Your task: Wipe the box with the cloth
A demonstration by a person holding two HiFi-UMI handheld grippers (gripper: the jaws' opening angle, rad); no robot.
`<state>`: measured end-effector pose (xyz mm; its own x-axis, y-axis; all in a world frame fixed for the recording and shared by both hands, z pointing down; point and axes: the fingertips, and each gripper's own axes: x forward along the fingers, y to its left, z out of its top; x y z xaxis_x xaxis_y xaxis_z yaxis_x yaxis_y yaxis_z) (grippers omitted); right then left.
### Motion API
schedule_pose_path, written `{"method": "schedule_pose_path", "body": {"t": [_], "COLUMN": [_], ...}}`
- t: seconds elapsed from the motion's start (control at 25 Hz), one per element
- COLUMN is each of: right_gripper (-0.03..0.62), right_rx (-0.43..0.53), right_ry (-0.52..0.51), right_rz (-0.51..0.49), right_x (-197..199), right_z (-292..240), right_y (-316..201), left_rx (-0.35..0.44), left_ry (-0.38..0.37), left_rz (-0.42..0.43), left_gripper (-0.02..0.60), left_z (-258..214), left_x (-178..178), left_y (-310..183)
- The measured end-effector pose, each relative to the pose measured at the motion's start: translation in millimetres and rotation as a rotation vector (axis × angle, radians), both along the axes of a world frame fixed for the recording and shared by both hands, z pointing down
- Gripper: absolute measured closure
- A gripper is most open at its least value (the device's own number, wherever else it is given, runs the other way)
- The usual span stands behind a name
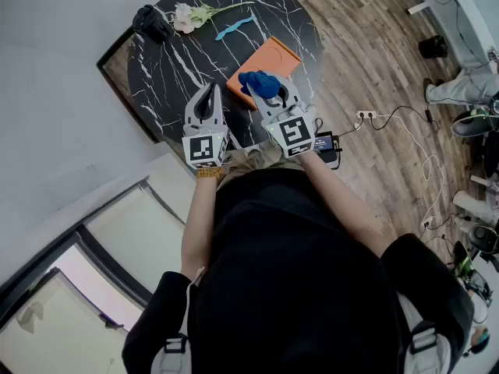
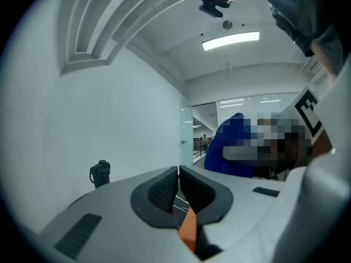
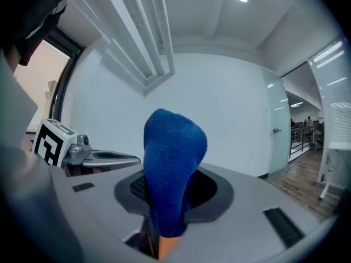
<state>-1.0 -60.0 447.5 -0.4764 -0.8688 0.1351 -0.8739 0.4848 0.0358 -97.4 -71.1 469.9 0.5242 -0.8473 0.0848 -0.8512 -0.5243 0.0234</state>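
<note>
Right gripper (image 1: 274,96) has its jaws nearly together, clamped on a bunched blue terry cloth (image 1: 259,83). In the right gripper view the wad sticks up out of the jaws, with orange showing just beneath it. Left gripper (image 1: 209,92) is closed tip to tip and holds nothing. It hangs over the round black marble table (image 1: 175,76), just left of the flat orange box (image 1: 271,57).

The box lies flat near the table's middle, and the cloth sits over its near corner. I can't tell whether the cloth is actually pressing on the surface.

Progress, as a judgement: the cloth pickup is done and the cloth is at the box, so this is the start of the wipe or early in it. Most of the lid beyond the cloth shows bare. No dirt or streaks are visible, so how much has been wiped can't be judged. What's left is passes across the far side of the top. The left gripper isn't steadying the box.
</note>
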Motion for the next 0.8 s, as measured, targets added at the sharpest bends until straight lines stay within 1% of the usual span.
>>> {"method": "schedule_pose_path", "body": {"t": [0.2,0.36,0.4,0.48,0.56,0.64,0.68,0.72,0.8], "right_gripper": [0.485,0.477,0.477,0.476,0.474,0.474,0.474,0.474,0.474], "right_rx": [-0.024,-0.112,-0.144,-0.242,-0.385,-0.526,-0.572,-0.597,-0.601], "right_ry": [0.009,0.003,0.030,0.135,0.233,0.293,0.328,0.370,0.447], "right_rz": [-0.021,-0.078,-0.089,-0.104,-0.125,-0.154,-0.171,-0.187,-0.212], "right_x": [-1.1,-1.3,2.5,17.2,39.2,61.6,71.1,79.2,91.0], "right_z": [8.4,27.3,36.4,63.8,95.3,121.2,131.1,139.4,153.7], "right_y": [0.8,1.6,0.5,-6.9,-23.7,-48.5,-62.4,-75.9,-99.4], "left_rx": [-0.009,-0.031,-0.038,-0.056,-0.082,-0.118,-0.135,-0.151,-0.201], "left_ry": [-0.001,0.013,0.016,0.023,0.040,0.062,0.067,0.064,0.054], "left_rz": [-0.002,0.000,0.001,0.000,-0.003,-0.007,-0.010,-0.014,-0.014], "left_gripper": [0.568,0.568,0.568,0.568,0.568,0.568,0.568,0.568,0.568], "left_z": [2.3,8.1,9.2,12.5,19.3,28.8,33.3,37.6,49.1], "left_x": [0.4,-0.4,-0.3,-1.0,-2.1,-3.0,-3.2,-2.9,0.6], "left_y": [-1.5,-1.9,-1.3,0.2,1.2,2.5,3.4,4.4,6.7]}}
